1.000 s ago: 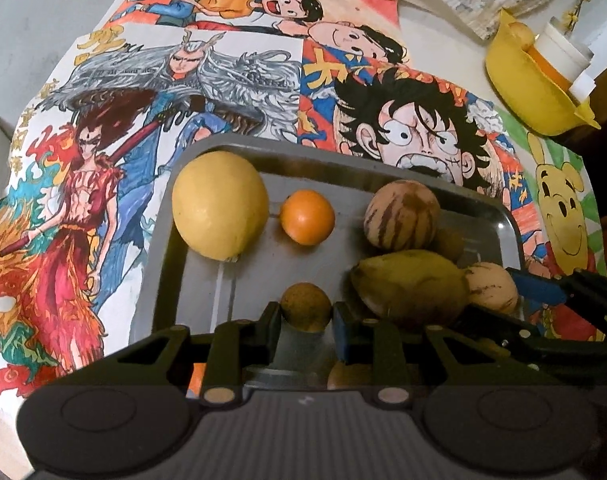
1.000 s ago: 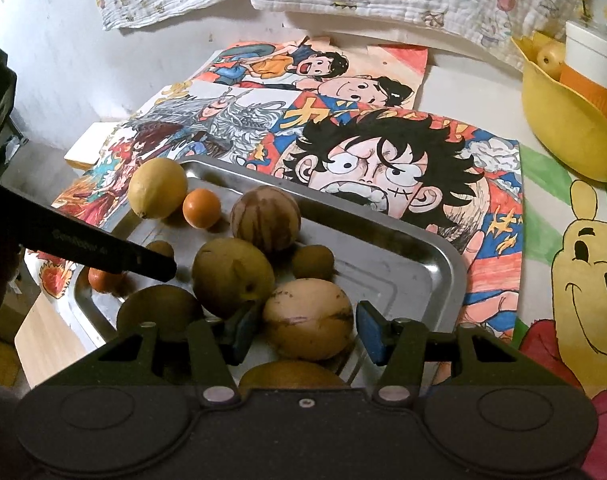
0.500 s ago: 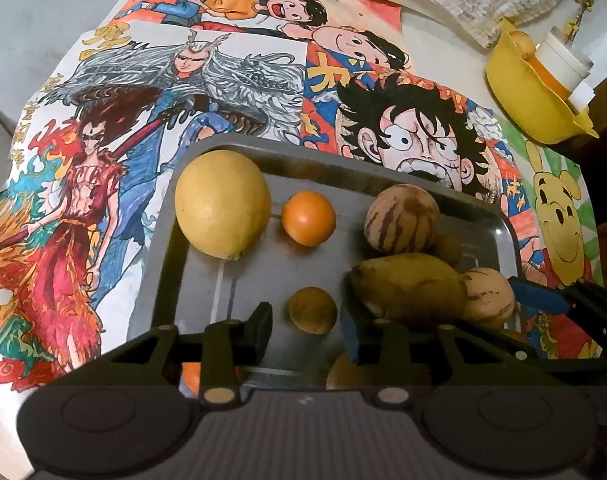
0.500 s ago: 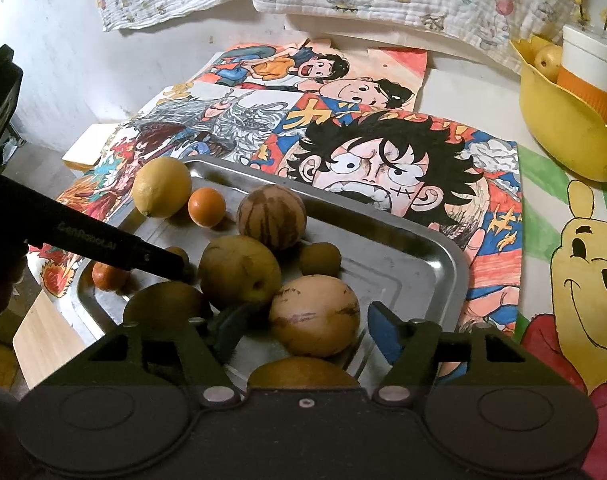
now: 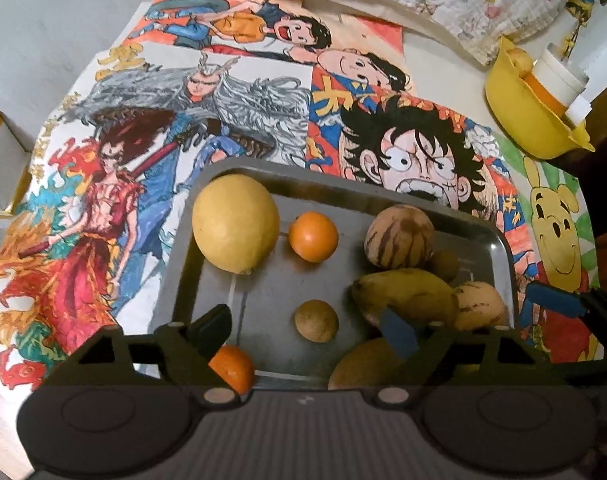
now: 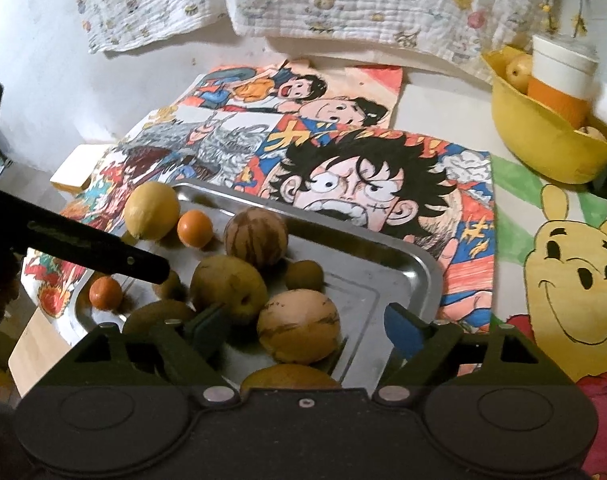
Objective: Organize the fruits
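Both sets of jaws are spreading wide over a metal tray [image 5: 499, 248] of fruit, and neither presses on anything. Between the parting fingers of the left gripper [image 5: 309, 330] sits a small brown round fruit [image 5: 316, 321], clear of both pads; a small orange fruit [image 5: 232, 368] lies partly hidden under its left finger, and a green-yellow mango [image 5: 407, 300] lies against the line of its right finger. Ahead of these jaws rest a large yellow citrus [image 5: 235, 224], a second small orange [image 5: 313, 236] beside it, and a striped round fruit [image 5: 399, 236] further to the right.

Opening as well, the right gripper [image 6: 305, 326] frames a tan, faintly streaked round fruit [image 6: 298, 326], which stands free between the two fingers with space on either side. Just left of those jaws lies the mango, and behind it the striped fruit, with a small green-brown fruit [image 6: 304, 276] beside them. Another brownish fruit [image 6: 291, 376] shows partly beneath the gripper body. A finger of the left gripper crosses the tray's left end in this view.

Beyond the tray, colourful cartoon drawings [image 6: 367, 184] cover the table. Well off to the right of both grippers stands a yellow bowl [image 6: 543, 152] holding a white and orange cup [image 6: 559, 76] and a pale fruit.
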Demonstrator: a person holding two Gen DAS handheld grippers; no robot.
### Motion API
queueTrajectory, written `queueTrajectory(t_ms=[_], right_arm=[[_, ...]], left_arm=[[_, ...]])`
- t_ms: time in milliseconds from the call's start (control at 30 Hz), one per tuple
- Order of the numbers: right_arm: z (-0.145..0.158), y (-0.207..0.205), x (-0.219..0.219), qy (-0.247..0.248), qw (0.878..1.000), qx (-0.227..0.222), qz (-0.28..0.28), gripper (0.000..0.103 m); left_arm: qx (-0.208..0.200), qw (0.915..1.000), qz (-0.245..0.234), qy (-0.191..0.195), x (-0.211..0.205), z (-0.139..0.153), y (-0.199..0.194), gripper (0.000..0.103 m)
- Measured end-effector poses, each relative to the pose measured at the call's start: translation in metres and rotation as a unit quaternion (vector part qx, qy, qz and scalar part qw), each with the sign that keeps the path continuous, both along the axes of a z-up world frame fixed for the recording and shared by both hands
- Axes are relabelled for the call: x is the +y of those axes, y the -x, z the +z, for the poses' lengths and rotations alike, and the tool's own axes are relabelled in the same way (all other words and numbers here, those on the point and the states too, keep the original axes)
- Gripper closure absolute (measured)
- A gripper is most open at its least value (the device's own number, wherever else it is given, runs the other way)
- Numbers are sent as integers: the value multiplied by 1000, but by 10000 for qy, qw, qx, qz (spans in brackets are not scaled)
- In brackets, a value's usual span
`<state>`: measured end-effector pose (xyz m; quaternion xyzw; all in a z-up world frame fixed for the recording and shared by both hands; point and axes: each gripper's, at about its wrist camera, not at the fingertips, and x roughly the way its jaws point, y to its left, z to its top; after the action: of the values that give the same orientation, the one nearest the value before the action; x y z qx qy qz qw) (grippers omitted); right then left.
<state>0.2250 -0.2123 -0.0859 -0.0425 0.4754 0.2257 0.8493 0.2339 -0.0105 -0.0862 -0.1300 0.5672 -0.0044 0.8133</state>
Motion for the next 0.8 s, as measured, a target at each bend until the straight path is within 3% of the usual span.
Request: queueTrajectory(t_ms=[133,233,533,800], right_arm=[[6,-1,-4,-26,9999,-70,-145,15],[12,0,-6,-59,9995,-168,-262,4],[23,6,-14,-309,9981,-233,-472,1],[42,22,-21,-440,9956,-580,-588,1]], left_arm=[[-134,9999,46,-75,3,9,1,6],[-316,9991,38,-294,1,15,3,3],[-812,9955,10,-498,-4,29,17,1],[-941,9936,192,-590,-5,37,35,1]])
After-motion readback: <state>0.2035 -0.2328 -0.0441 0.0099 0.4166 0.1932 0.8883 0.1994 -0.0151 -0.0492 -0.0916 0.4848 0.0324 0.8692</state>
